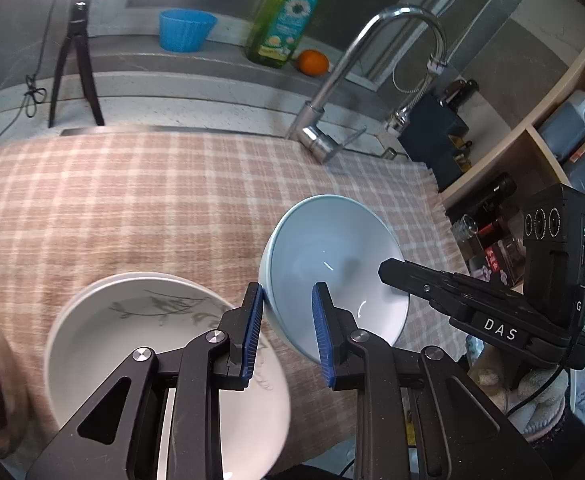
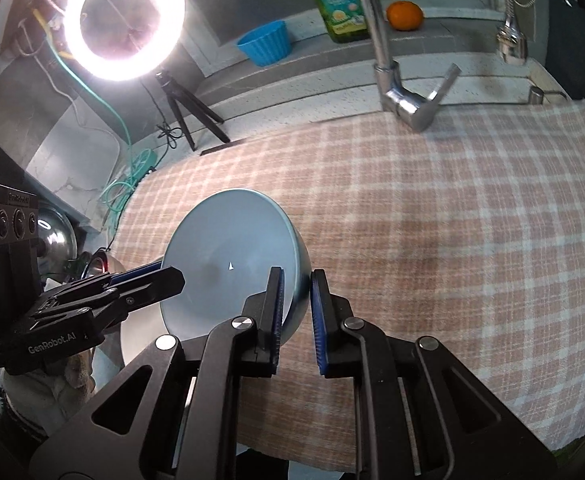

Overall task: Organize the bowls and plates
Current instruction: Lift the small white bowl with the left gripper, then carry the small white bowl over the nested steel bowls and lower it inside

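Bowl, pale blue glazed ceramic [image 1: 332,272], tilted steeply, mid-frame right in left wrist view, lifted off pink-and-white checked cloth [image 1: 140,200]. Pinched on two sides of rim at once: left gripper [image 1: 286,332] blue pads straddling left rim wall, right gripper [image 2: 295,320] doing the same on right rim wall, centre-bottom of right wrist view. Both sets of jaws narrow, clamped on rim; contact on left outer pad looks marginal, barely touching.

White shallow ceramic bowl with grey leaf print [image 1: 164,344] lower left of left wrist view, sitting on cloth, seemingly on top of another white dish. Likely stacking target, judged from layout only.

Risks:
- Double grip on rigid glazed ceramic: any mismatch between hands twists rim out of one pad pair. Glaze slick, thin edge contact, slip likely.
- Steep tilt puts weight off the pinch line; bowl may pivot and drop onto white bowl, chip both.
- Release order matters: one side letting go early swings bowl around other grip.
- Left gripper body overhangs white bowl; lowering may clip its rim.
- Chrome gooseneck faucet [image 1: 376,80] upper right, well apart, no concern.
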Available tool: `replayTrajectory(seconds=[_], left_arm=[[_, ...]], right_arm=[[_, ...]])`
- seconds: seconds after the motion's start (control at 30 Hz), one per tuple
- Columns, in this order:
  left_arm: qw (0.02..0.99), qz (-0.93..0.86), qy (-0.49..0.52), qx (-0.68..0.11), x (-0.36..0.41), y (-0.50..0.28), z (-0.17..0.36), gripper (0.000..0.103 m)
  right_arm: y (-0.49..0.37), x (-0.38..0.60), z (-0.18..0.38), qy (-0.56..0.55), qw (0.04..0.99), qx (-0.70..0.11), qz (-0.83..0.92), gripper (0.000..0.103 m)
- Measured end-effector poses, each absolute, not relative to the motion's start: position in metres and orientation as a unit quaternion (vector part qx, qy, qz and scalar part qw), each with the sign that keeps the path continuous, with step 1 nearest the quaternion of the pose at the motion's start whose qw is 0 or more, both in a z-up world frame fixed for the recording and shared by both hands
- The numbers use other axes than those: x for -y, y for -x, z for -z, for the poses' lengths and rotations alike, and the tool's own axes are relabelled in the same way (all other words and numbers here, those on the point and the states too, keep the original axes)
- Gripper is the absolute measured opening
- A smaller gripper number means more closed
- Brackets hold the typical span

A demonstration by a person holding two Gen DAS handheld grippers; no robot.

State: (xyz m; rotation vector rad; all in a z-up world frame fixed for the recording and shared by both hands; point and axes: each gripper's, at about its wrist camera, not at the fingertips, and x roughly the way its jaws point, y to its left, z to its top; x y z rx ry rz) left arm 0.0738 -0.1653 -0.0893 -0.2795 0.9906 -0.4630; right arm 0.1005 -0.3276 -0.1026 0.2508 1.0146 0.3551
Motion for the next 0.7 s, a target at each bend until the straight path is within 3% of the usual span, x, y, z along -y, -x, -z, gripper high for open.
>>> replayTrajectory(seconds=[0.7], left_arm=[[0.871,0.123,0.183,-0.439,0.03,-0.037,0.069,0.023]], right_arm=[[-0.111,0.178,0.082,-0.065,0.833,-0.477,-0.273,0.014]])
